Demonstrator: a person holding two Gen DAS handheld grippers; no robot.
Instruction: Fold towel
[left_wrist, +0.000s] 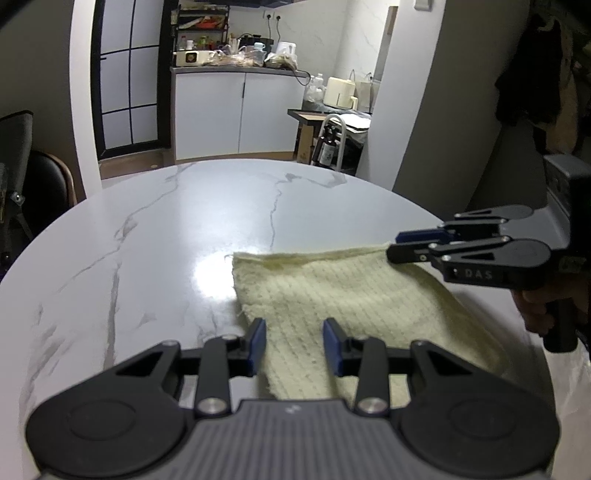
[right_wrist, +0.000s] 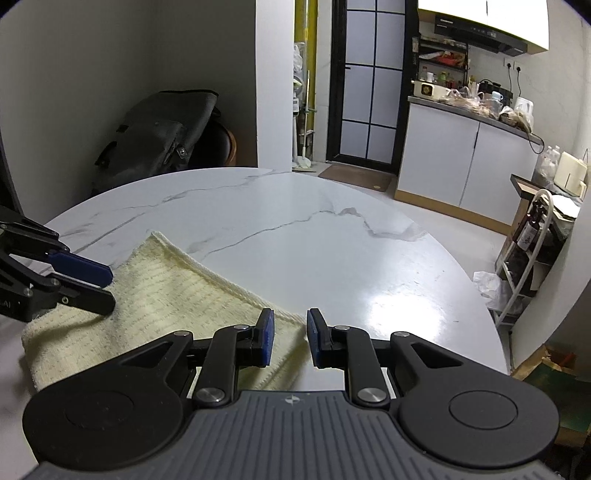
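Nearest my left camera sat the left claw (left_wrist: 294, 328), its blue pads (left_wrist: 257, 341) parted with nothing pinched between them. Under and ahead of it lay the round marble table (left_wrist: 147, 236), the biggest thing before me, running out well past both claws. On the near side of that table lay the pale yellow towel (left_wrist: 332, 291), flat and ribbed; my left claw hung over its left edge, and the cloth stretched ahead and to the right of it. My right claw (right_wrist: 290, 323) hovered just over the towel's far right corner, its jaws slightly apart and gripping nothing, bare tabletop showing through the gap. Seen from the left camera, that right claw came in from the right above the towel's far hem, with a hand (left_wrist: 535, 310) on its grip. Beyond the table, far ahead of both claws, stood a white kitchen cabinet (left_wrist: 236, 110) with a cluttered counter.
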